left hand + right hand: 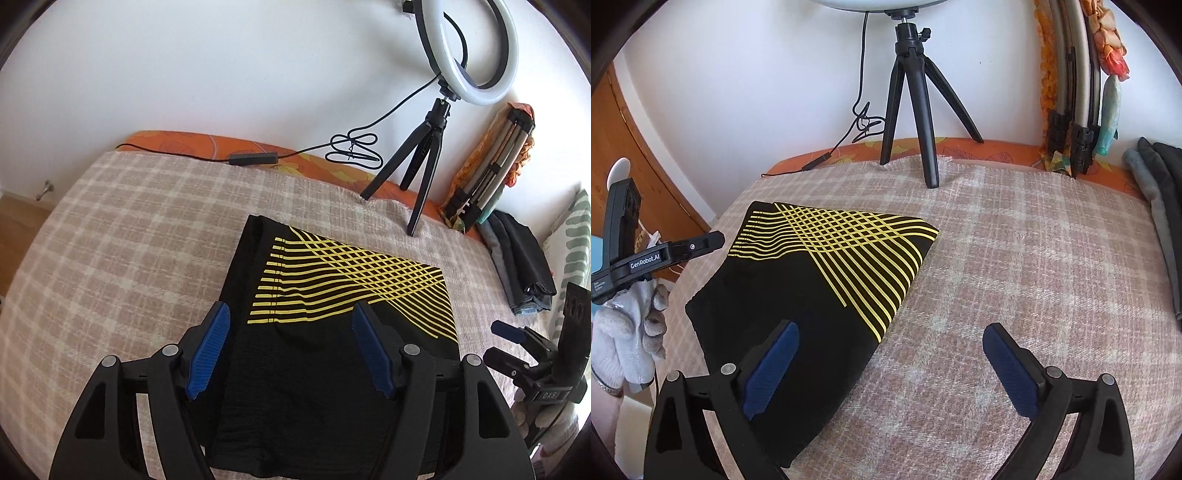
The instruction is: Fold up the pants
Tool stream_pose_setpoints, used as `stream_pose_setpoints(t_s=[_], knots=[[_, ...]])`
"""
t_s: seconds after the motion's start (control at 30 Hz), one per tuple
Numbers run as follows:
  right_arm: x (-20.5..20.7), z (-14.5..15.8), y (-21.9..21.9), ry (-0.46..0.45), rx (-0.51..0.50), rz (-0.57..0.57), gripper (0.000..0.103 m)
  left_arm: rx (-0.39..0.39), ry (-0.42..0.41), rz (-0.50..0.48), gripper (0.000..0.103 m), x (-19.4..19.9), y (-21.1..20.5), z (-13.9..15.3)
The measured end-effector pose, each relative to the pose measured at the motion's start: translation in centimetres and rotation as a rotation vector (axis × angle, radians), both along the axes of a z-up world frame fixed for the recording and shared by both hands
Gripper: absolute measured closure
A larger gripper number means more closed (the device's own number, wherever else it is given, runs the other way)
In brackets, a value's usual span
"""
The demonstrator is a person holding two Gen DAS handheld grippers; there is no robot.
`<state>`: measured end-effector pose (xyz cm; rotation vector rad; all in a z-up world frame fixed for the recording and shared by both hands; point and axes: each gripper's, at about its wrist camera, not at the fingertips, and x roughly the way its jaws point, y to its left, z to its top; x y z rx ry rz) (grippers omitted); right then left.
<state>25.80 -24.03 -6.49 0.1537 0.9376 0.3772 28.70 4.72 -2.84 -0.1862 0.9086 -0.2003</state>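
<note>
Black pants (332, 354) under left tongs (290, 314)

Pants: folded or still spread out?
Folded. The pants lie on the blanket as one compact, roughly rectangular block with straight edges and no separate legs showing. How many layers are stacked, cannot tell.

Black left gripper (290, 319) with blue ribbed pads (207, 354), silver pivot screws, white "GenRobot.AI" label, grey-white knit glove (631, 336), matching right gripper (891, 341)
</note>
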Motion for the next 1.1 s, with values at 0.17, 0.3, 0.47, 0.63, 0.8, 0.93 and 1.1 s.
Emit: stream_pose_setpoints(t_s=[0.17, 0.3, 0.47, 0.63, 0.8, 0.93, 1.1], knots=[[1.4, -1.2, -0.6, 0.076, 0.098, -0.006, 0.002, 0.046, 0.068, -0.039, 0.034, 2.7, -0.4, -1.4], [2.9, -2.2, -1.3, 0.122, 0.166, -0.02, 0.009, 0.054, 0.129, -0.022, 0.034, 4.9, 0.7, -2.8], [4.7, -2.7, -2.1, 0.145, 0.245, -0.037, 0.017, -0.023, 0.189, -0.054, 0.034, 6.9, 2.1, -4.0], [6.0, -3.1, -2.2, 0.151, 0.287, -0.019, 0.024, -0.052, 0.194, -0.094, 0.034, 8.1, 2.3, -4.6], [7.2, -3.7, -2.0, 0.162, 0.359, 0.023, 0.036, -0.089, 0.194, -0.164, 0.044, 8.4, 1.6, -4.7], [7.8, -4.1, -1.1, 0.148, 0.394, 0.035, 0.039, -0.032, 0.165, -0.208, 0.054, 8.5, 0.6, -4.9], [8.2, -4.1, 0.6, 0.135, 0.385, 0.049, 0.055, -0.046, 0.155, -0.194, 0.079, 8.9, 0.8, -5.1]])
